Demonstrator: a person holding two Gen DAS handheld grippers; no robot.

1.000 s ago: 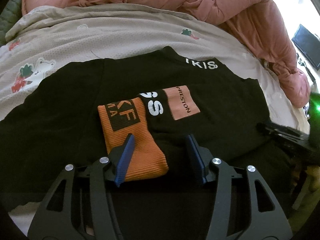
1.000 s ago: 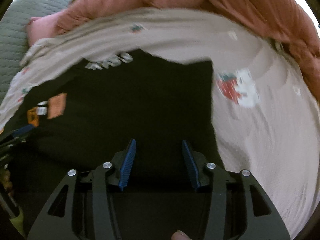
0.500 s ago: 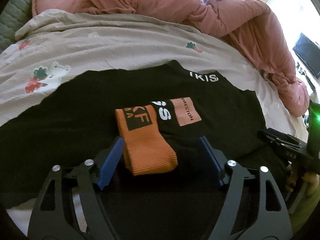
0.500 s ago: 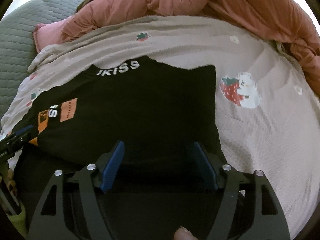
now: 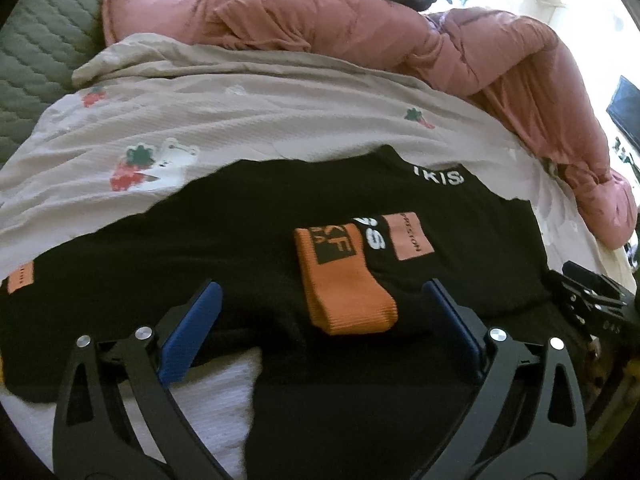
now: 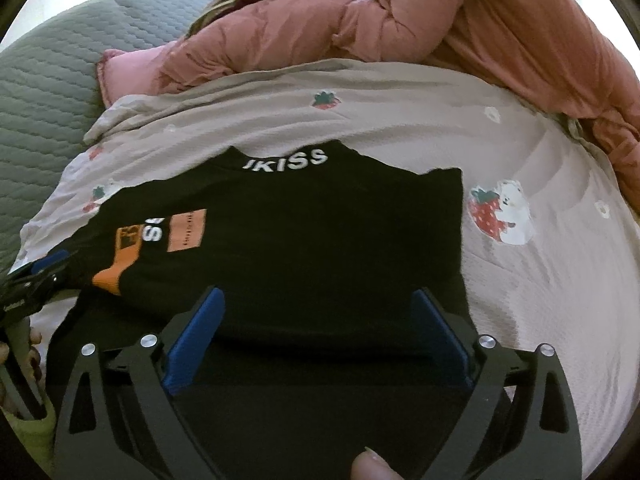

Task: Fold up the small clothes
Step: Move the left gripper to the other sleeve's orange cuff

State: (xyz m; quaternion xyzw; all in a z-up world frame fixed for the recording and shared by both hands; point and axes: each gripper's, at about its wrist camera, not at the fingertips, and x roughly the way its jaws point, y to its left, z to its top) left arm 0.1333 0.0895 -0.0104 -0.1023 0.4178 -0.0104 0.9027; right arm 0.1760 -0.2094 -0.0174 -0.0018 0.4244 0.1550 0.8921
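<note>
A black top [image 5: 248, 240] with white lettering at its collar lies flat on the bed. Its sleeve is folded across it, and the orange cuff [image 5: 344, 296] lies on the black cloth. My left gripper [image 5: 320, 287] hovers just above the cuff. Its jaws are opening wide and the blue pads [image 5: 192, 332] press on nothing. In the right wrist view the same top [image 6: 320, 232] fills the middle. My right gripper [image 6: 318, 294] hangs over its near hem, jaws opening, with only loose cloth below them. The left gripper [image 6: 36, 280] shows at that view's left edge.
A beige sheet [image 5: 240, 112] printed with strawberries covers the bed. A bunched pink duvet [image 5: 400, 36] lies along the far and right sides. A grey quilted surface [image 6: 44, 100] rises at the left. A fingertip [image 6: 370, 466] shows at the bottom edge of the right wrist view.
Both grippers' jaws have spread from about half open to wide. Both have drawn back and upward from the top, so more of the bed shows. The folded sleeve stays where it lay.
</note>
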